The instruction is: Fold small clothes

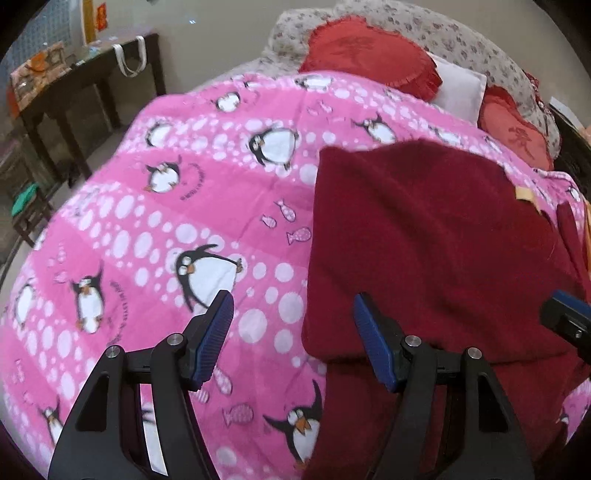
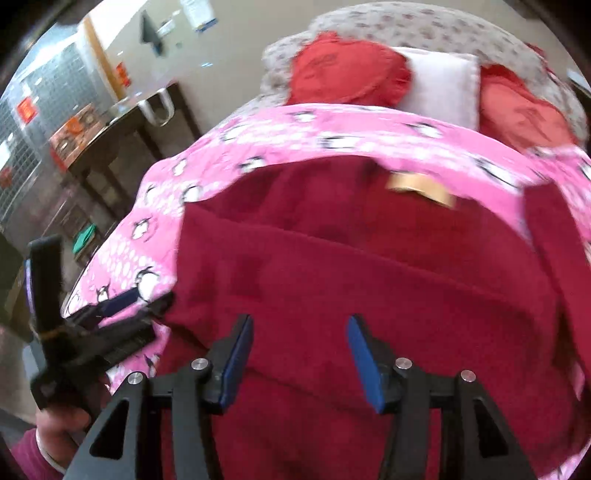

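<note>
A dark red fleece garment [image 1: 436,243] lies partly folded on a pink penguin-print bedspread [image 1: 177,206]. A tan label [image 1: 524,194] shows near its far right edge. My left gripper [image 1: 293,314] is open and empty, hovering over the garment's left edge. In the right wrist view the garment [image 2: 369,273] fills the middle, with a fold line across it and the label [image 2: 421,186] at the far side. My right gripper [image 2: 299,338] is open and empty above the garment's near part. The left gripper [image 2: 110,314] shows at the left there. The right gripper's tip [image 1: 565,317] shows at the left wrist view's right edge.
Two red heart-shaped cushions [image 1: 369,55] and a white pillow [image 1: 461,86] lie at the bed's head on a floral cover [image 1: 461,33]. A dark wooden table [image 1: 74,85] with clutter stands left of the bed, and a stool [image 1: 26,206] stands on the floor.
</note>
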Demonstrator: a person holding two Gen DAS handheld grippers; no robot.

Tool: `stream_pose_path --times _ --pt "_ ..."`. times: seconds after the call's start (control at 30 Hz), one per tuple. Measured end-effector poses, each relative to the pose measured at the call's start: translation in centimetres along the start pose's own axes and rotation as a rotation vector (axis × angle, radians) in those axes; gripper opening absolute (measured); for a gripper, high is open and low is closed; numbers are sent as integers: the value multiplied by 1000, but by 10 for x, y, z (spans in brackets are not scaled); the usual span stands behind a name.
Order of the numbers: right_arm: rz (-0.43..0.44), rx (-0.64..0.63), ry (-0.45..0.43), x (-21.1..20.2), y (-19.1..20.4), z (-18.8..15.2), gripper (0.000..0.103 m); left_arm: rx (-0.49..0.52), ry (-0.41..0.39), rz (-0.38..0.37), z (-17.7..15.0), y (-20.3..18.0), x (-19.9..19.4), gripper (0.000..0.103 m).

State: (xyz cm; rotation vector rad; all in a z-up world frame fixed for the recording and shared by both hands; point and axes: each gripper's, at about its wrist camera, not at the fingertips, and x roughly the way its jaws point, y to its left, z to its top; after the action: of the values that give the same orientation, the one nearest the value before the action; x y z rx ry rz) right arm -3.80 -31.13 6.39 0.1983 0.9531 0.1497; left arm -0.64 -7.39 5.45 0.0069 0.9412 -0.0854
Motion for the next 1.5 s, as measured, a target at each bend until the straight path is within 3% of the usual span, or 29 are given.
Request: stream_pose_path --times 0.17,0.33,0.5,0.67,0.9,1.0,1.13,1.33,1.43,1.5 --pt "-82 12 -33 -28 -50 -12 52 31 -36 57 -5 -20 -27 68" --pt "-127 92 17 -26 -98 -24 52 63 -52 73 -6 -45 -42 68" --pt "-57 104 -4 -36 -105 -29 52 94 -87 80 -5 -59 -59 68" --pt "-27 105 -53 -62 -102 -47 52 68 -58 23 -1 -62 -50 68" --pt "-89 166 -102 -85 -112 -77 52 52 21 -108 3 -83 -5 68" --pt "-130 222 -138 -99 -122 -85 52 97 48 -97 0 -94 14 68" --pt "-197 275 -194 -118 -141 -80 52 152 38 -100 -6 -96 18 68" --pt "-225 336 -251 -138 -160 -58 52 123 40 -164 -11 -80 13 68" --pt "-244 372 -288 -152 -175 -50 68 144 37 -165 -14 -82 12 68" --pt "-256 366 -284 -156 -180 -46 68 132 38 -168 -15 -82 13 69"
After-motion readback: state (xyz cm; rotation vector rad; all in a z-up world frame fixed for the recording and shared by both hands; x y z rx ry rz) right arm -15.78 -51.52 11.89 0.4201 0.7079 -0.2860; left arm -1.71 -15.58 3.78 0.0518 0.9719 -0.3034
